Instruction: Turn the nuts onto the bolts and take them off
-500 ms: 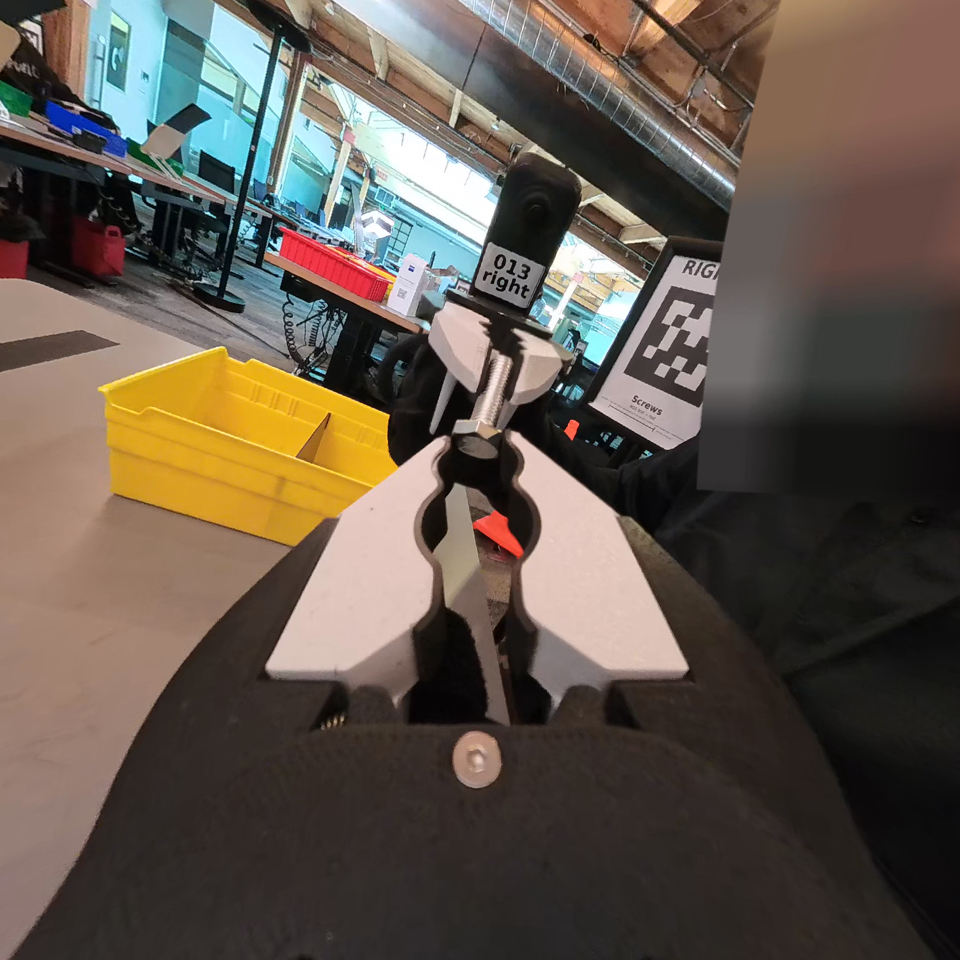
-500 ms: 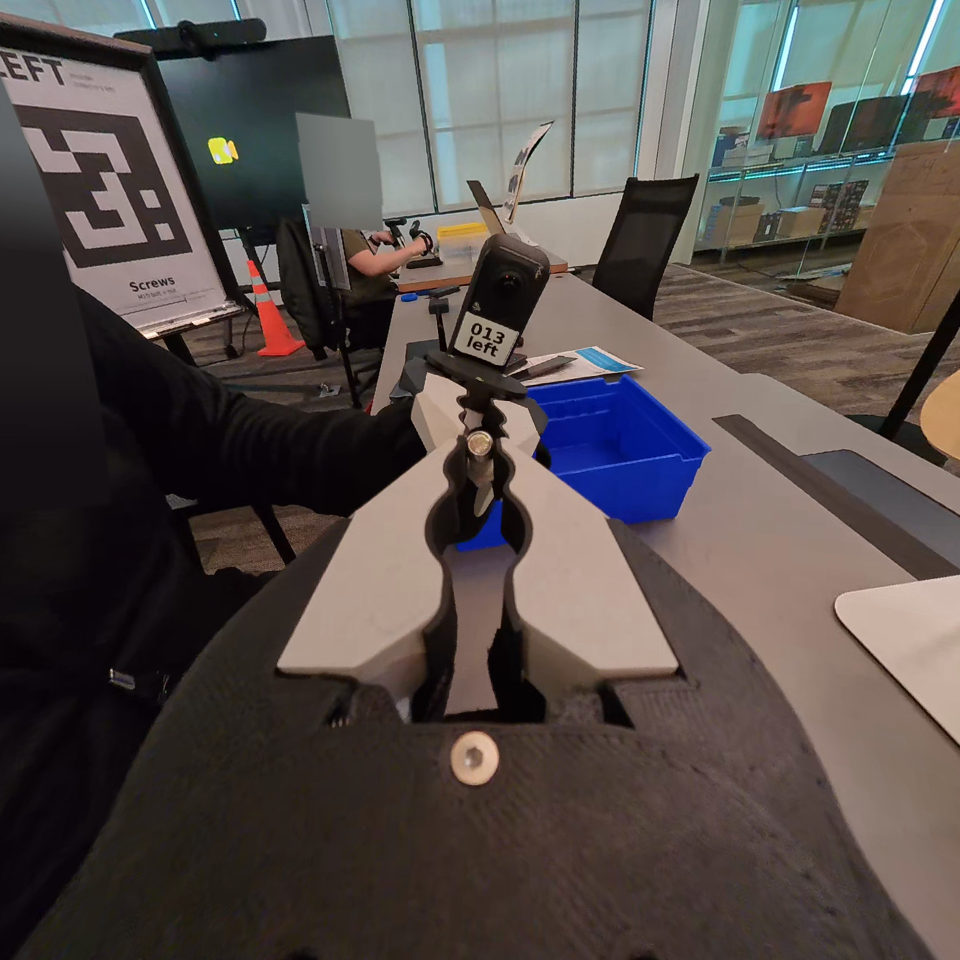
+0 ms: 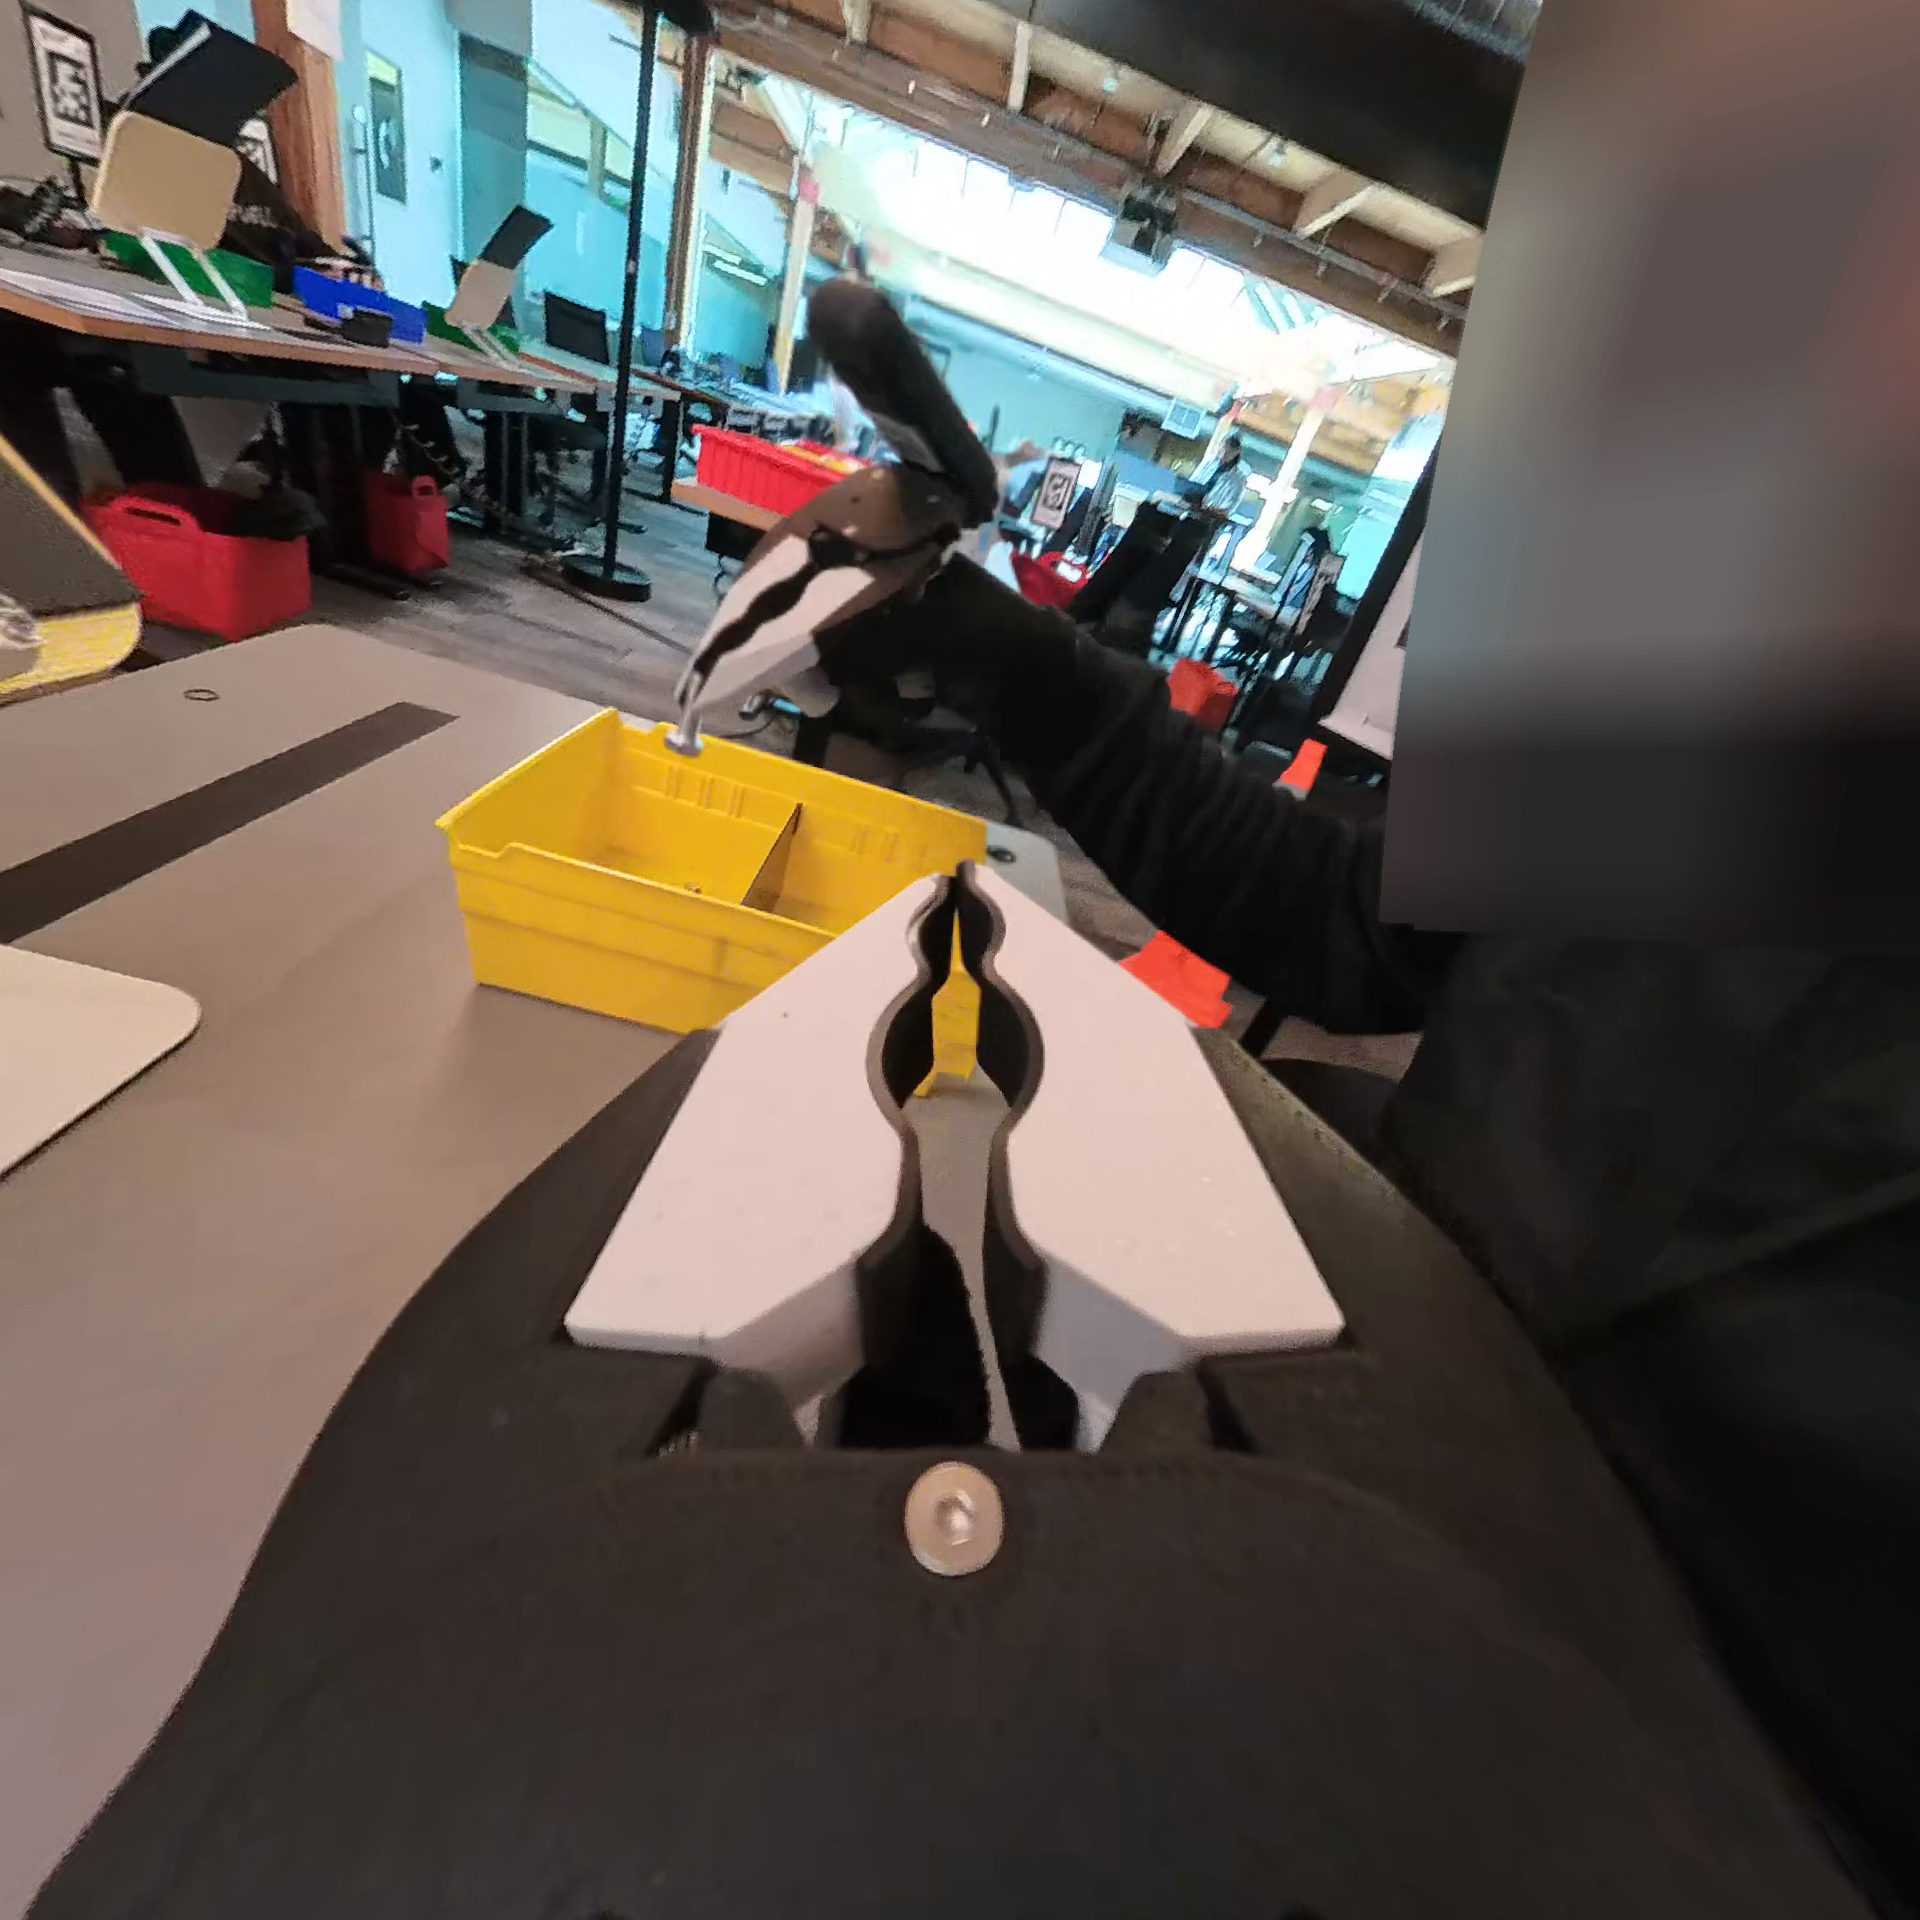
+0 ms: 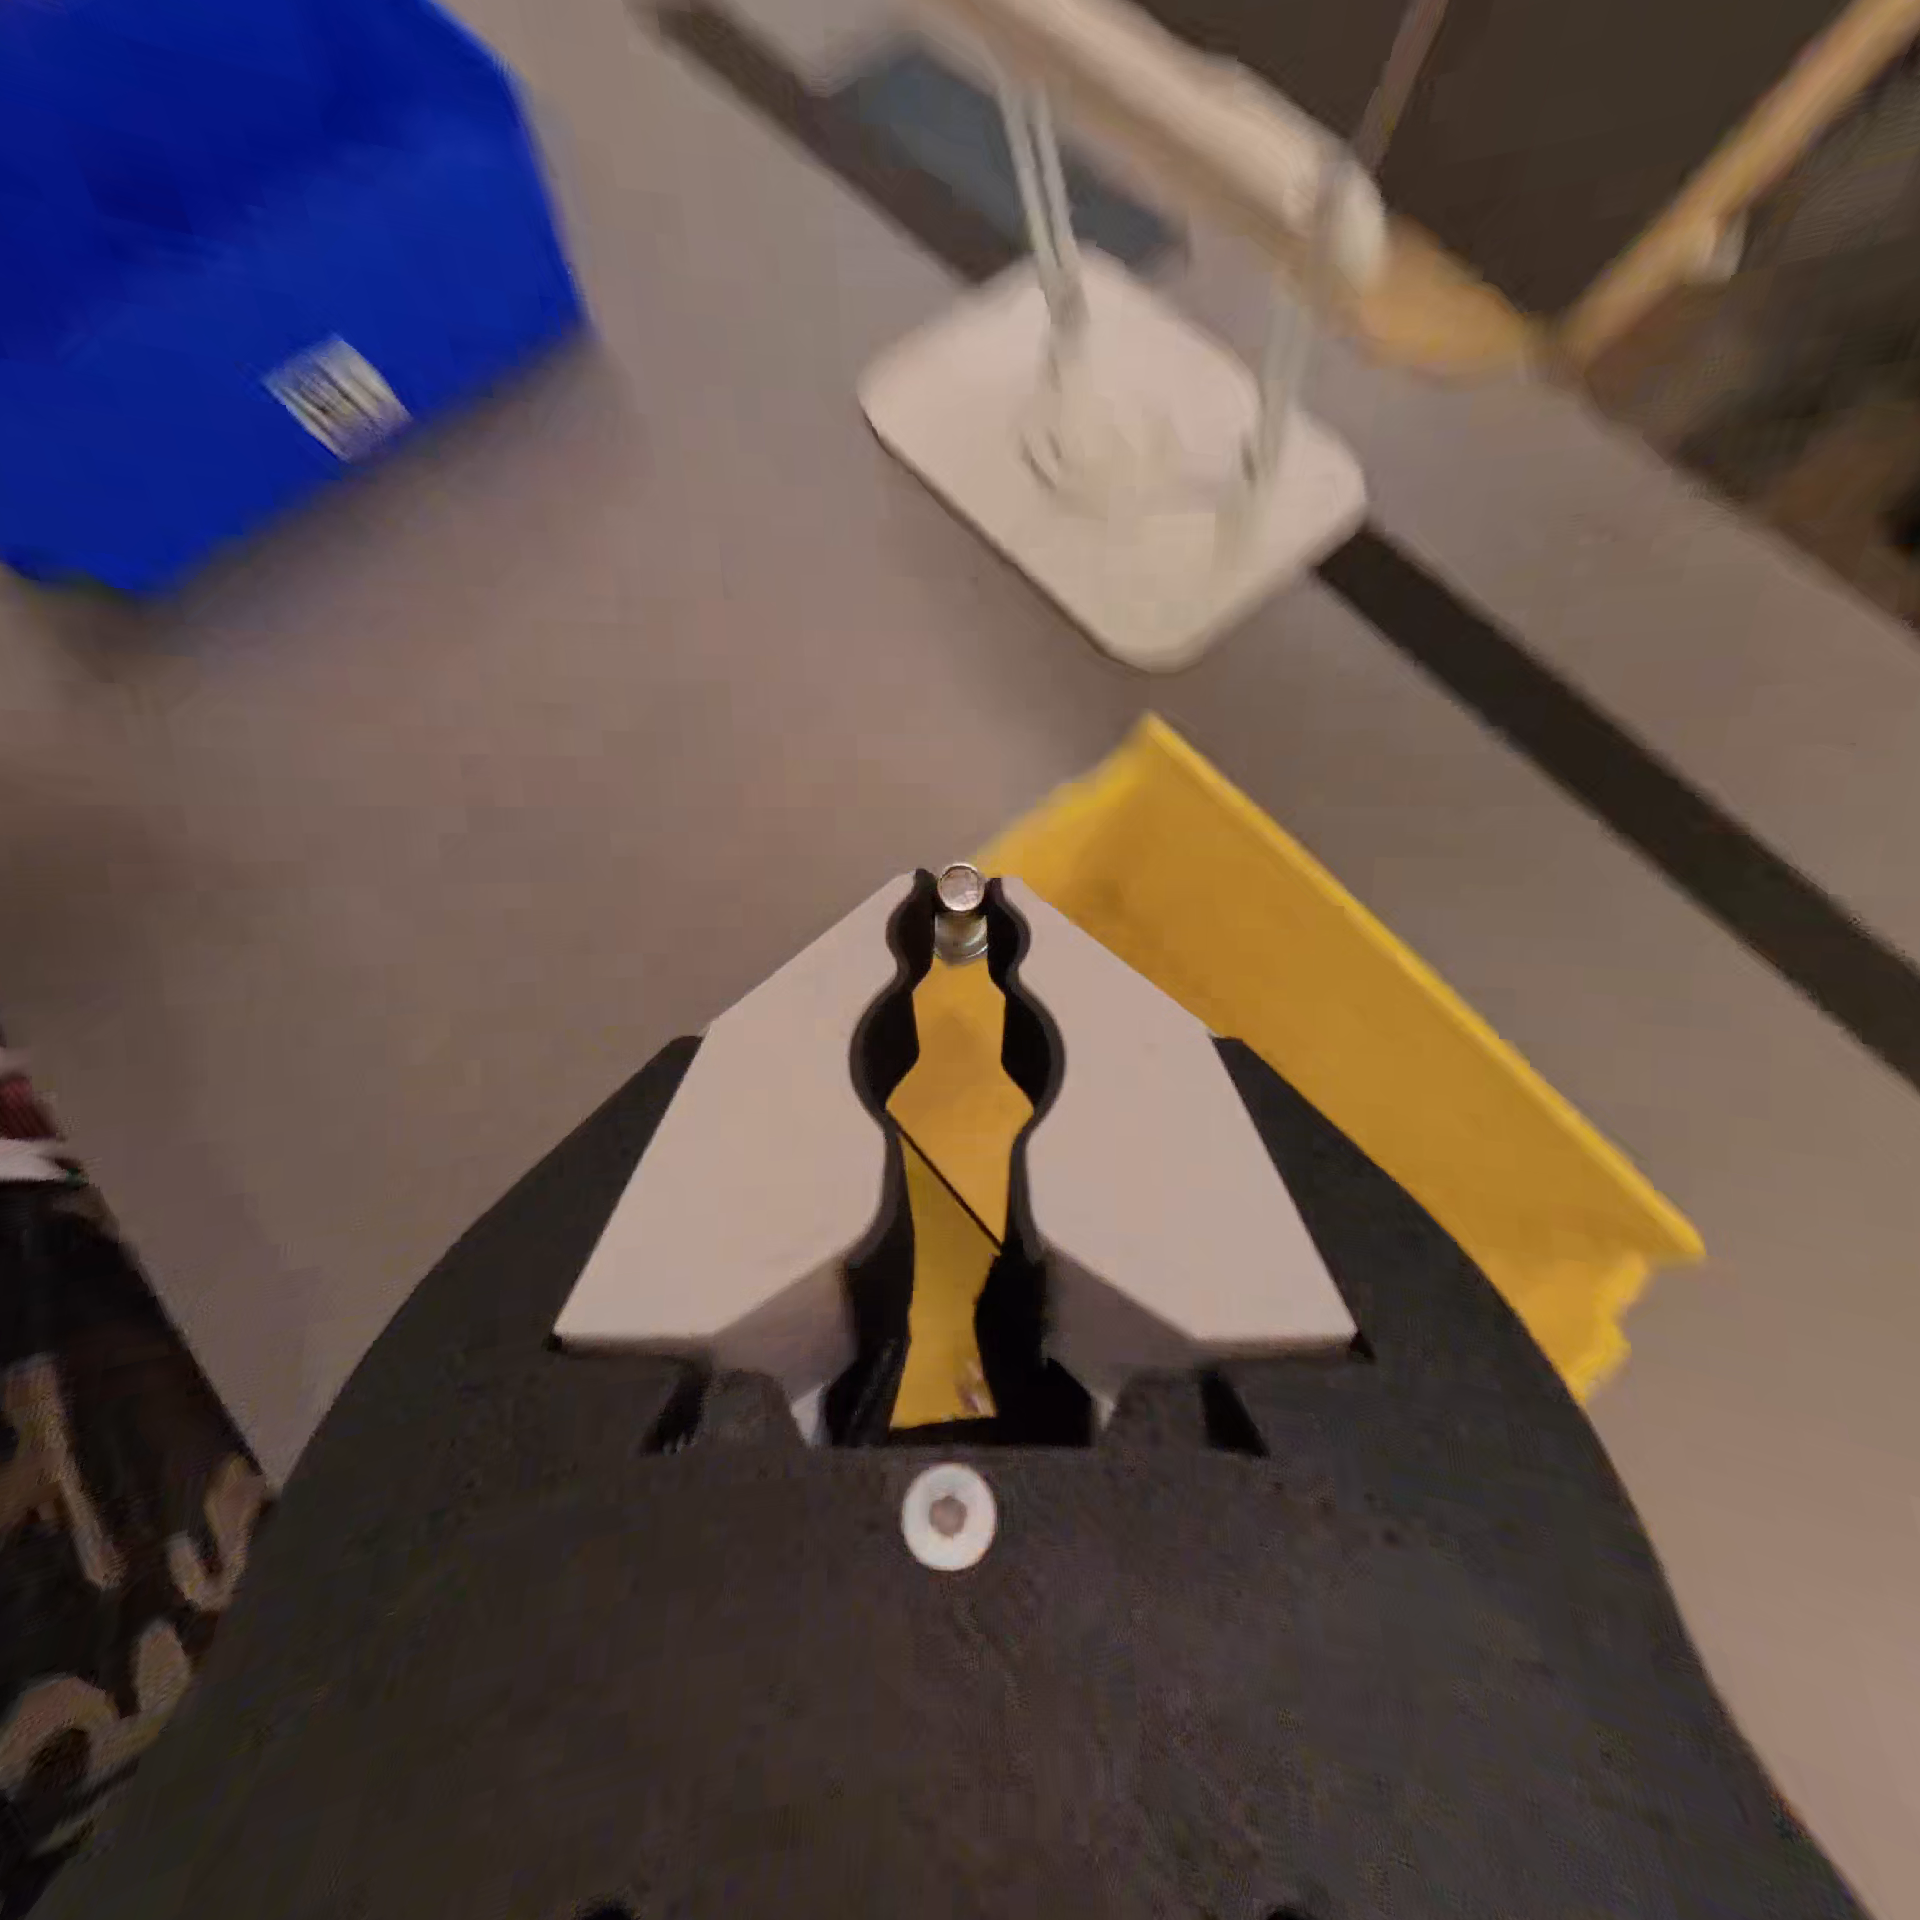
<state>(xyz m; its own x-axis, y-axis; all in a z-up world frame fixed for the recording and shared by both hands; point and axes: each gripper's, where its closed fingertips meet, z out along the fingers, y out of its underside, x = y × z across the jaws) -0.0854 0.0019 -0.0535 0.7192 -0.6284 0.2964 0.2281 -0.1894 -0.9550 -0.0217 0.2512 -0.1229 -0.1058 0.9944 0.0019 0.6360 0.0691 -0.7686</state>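
I have the grey bench (image 3: 260, 1143) under both tools, with the yellow bin (image 3: 665, 914) sitting at about eleven o'clock from my left gripper (image 3: 956, 888). The bin has a divider across its middle, which I take to keep nuts and bolts apart; its floor is mostly hidden by the near wall, so I cannot tell what lies inside. A blue bin (image 4: 239, 270) shows at ten o'clock in the right wrist view, smeared by motion, and a white stand base (image 4: 1112, 468) at one o'clock is just as blurred.

My right gripper (image 4: 961, 904) hangs over the yellow bin's edge, tilted nose down, I judge so that the bolt (image 4: 961, 909) can be let go into a compartment. Its fingers are narrow and pinch that bolt at the tips; from the left wrist view the bolt's head pokes out below them, just above the bin's far rim. No nut shows on it.

My left gripper's fingers are nearly together with nothing between them. Whether a nut went into the bin I cannot make out.
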